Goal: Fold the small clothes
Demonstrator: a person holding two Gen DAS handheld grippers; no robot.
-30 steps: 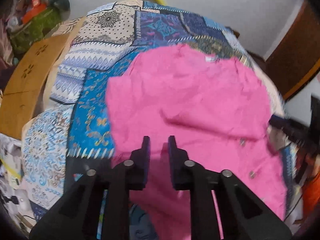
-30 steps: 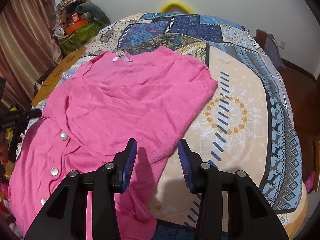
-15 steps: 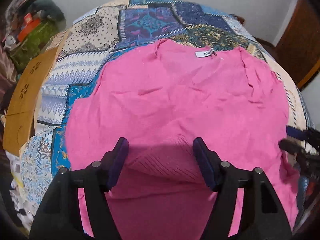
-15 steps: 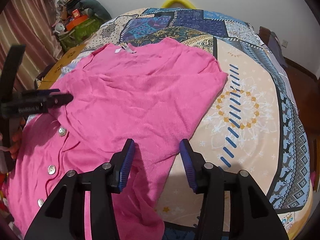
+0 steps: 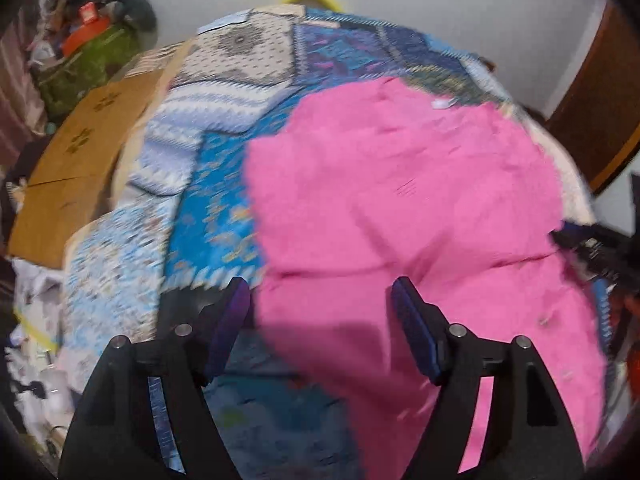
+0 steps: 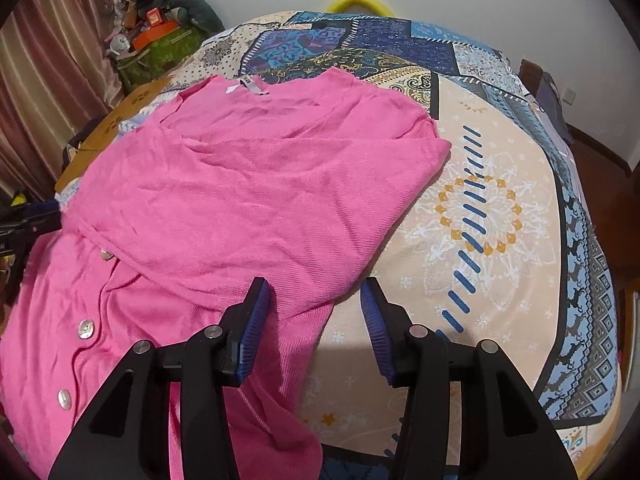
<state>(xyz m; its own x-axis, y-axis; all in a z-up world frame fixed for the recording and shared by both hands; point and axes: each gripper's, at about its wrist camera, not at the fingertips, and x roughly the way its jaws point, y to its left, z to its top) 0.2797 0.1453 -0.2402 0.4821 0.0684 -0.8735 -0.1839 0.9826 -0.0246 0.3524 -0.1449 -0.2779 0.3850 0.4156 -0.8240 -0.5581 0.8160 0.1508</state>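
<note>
A pink buttoned cardigan (image 6: pixel 248 200) lies spread on a patchwork bedspread (image 6: pixel 500 208), one sleeve folded across its body. It also shows, blurred, in the left wrist view (image 5: pixel 400 208). My left gripper (image 5: pixel 320 300) is open and empty, hovering over the cardigan's near left edge. My right gripper (image 6: pixel 316 300) is open and empty, hovering over the cardigan's lower right edge, where the folded sleeve ends. The left gripper's tip shows at the left edge of the right wrist view (image 6: pixel 28 220).
A brown cardboard box (image 5: pixel 80 160) lies left of the bed. A cluttered green bag (image 6: pixel 160 48) stands at the far left. A yellow ring (image 6: pixel 358 0) sits behind the bed. A wooden door (image 5: pixel 600 100) is at the right.
My left gripper opened from nearly shut to wide, and has now swung left towards the cardigan's left edge. The sleeve now lies folded across. My right gripper stays open, moved slightly forward.
</note>
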